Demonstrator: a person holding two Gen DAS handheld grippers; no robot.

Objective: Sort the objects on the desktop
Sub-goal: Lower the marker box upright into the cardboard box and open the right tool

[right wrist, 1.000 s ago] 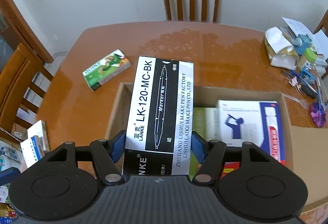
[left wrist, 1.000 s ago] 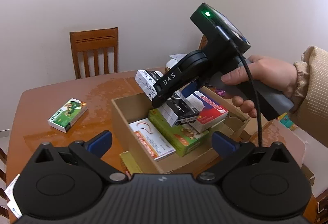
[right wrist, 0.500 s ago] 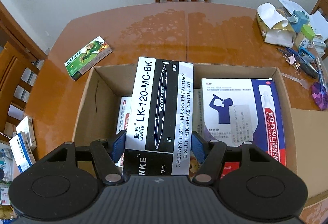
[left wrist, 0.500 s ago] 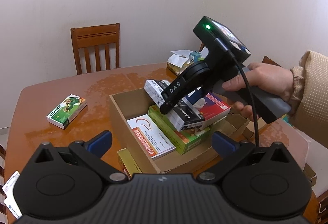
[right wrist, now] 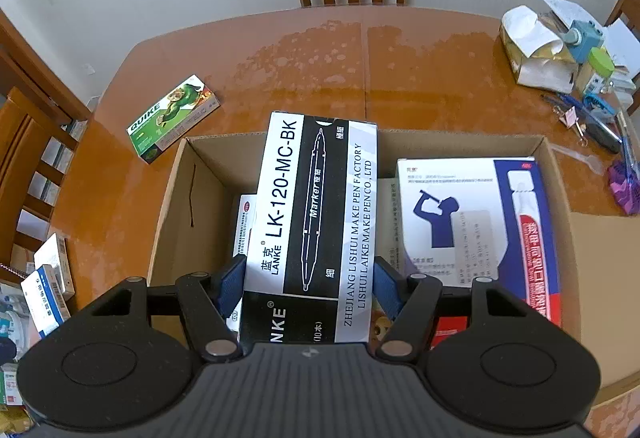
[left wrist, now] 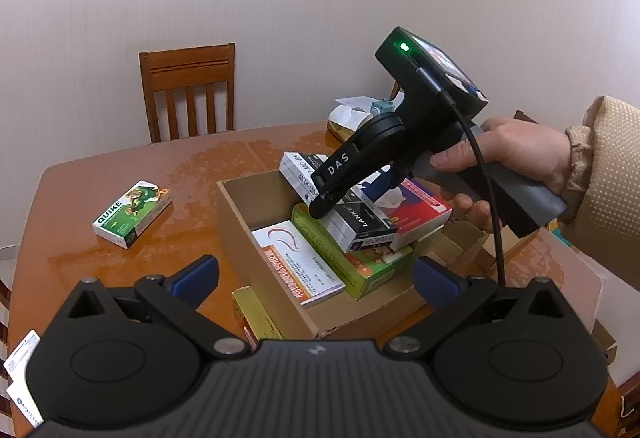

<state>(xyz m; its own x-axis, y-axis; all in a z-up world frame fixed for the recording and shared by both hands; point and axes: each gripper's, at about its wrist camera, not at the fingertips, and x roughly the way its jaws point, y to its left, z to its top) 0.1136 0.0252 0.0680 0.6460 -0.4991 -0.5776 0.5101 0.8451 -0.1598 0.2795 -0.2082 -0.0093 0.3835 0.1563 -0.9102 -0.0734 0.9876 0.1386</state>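
My right gripper (right wrist: 308, 288) is shut on a black and white marker box (right wrist: 316, 205) and holds it inside the open cardboard box (right wrist: 176, 197), low over the boxes lying there. In the left wrist view the marker box (left wrist: 352, 213) rests on a green box (left wrist: 352, 262), between a white and orange box (left wrist: 300, 262) and a white, blue and red box (left wrist: 420, 209). My left gripper (left wrist: 316, 278) is open and empty, at the near edge of the cardboard box (left wrist: 240, 222). A green QUIKE box (left wrist: 132, 213) lies on the table to the left.
A wooden chair (left wrist: 188, 93) stands at the far side of the brown table (right wrist: 400, 57). Paper bags, bottles, clips and pens (right wrist: 568, 49) crowd the right corner. A small yellow box (left wrist: 256, 314) lies by the cardboard box's near wall. Small boxes (right wrist: 48, 286) lie lower left.
My right gripper has carried the marker box forward and down into the cardboard box. The left gripper has drawn back a little and stayed open.
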